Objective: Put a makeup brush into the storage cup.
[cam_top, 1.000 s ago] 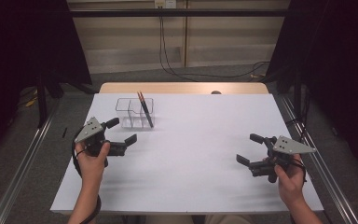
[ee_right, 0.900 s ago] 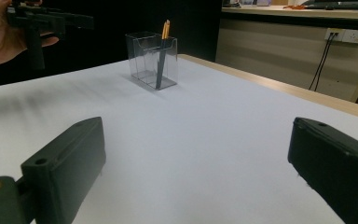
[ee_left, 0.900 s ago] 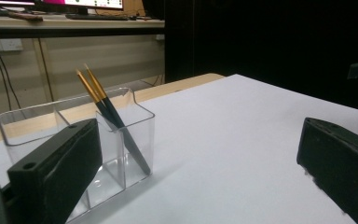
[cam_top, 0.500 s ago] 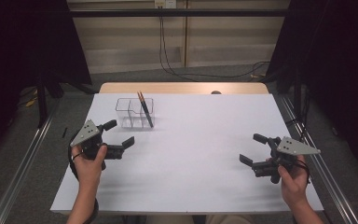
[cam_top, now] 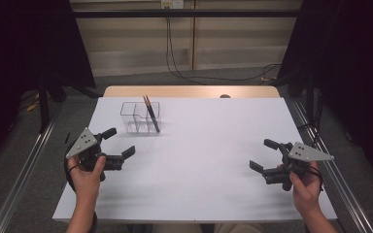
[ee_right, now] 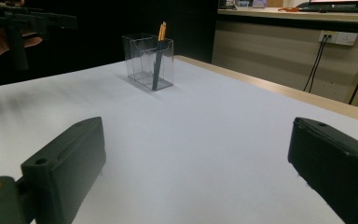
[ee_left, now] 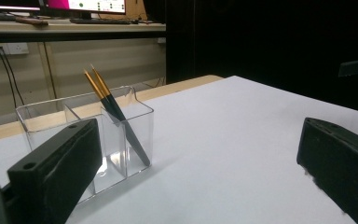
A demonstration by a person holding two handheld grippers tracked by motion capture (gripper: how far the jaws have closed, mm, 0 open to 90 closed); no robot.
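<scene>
Standing tilted in a clear holder [cam_top: 140, 117], two pencils [cam_top: 151, 114] with dark shafts and golden upper ends lean side by side in its right-hand compartment, tips resting low against the wall. Holder sits on the white bench [cam_top: 209, 145] toward the far left, well short of the wooden back edge. Left gripper [cam_top: 117, 148] hovers near the holder, on its near-left side, apart from it; fingers [ee_left: 58, 165] spread wide, nothing between them. In the left gripper view the holder stands just beyond the left finger, which cuts off its lower corner. Right gripper [cam_top: 265, 156] held at the near right of the bench, well apart from holder and pencils; fingers [ee_right: 65, 163] wide apart, gripping nothing. Right gripper view shows holder [ee_right: 148, 59] far off, pencils [ee_right: 159, 49] merging into one stroke. How many compartments the holder has is hard to tell through the clear walls.
</scene>
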